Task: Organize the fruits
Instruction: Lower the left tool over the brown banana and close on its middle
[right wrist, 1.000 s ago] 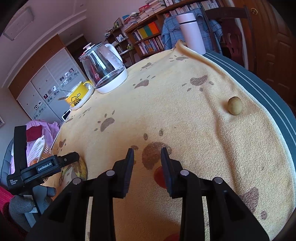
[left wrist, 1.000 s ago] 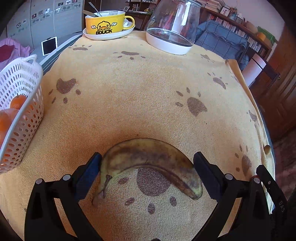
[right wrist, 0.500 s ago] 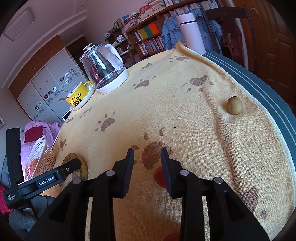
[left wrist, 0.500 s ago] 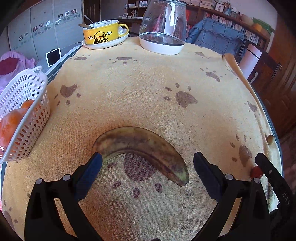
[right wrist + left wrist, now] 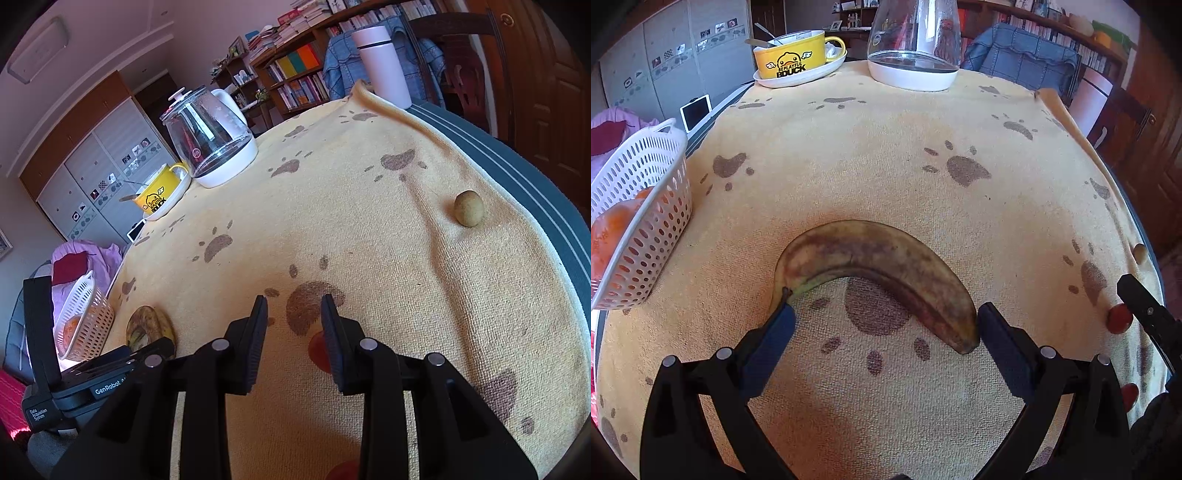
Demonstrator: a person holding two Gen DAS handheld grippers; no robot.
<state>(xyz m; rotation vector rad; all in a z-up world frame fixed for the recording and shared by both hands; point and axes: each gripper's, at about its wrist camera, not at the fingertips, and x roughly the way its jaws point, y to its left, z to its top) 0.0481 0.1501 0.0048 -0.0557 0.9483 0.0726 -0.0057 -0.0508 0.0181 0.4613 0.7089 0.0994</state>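
Banana [image 5: 871,258] flat crosswise, arch away; left gripper [image 5: 884,325] jaws wide, right gripper [image 5: 294,314] jaws parted, empty.

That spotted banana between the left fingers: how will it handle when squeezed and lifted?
The banana is heavily browned, so probably soft and easily bruised. Its curve spans the open left hand-held gripper tip to tip; gripped by the ends, it may pivot or slip. It lies flat on the towel, unlikely to roll.

Both grippers are matte black plastic with silver screw heads — the left gripper [image 5: 884,325] has blue-padded fingers [image 5: 772,332].
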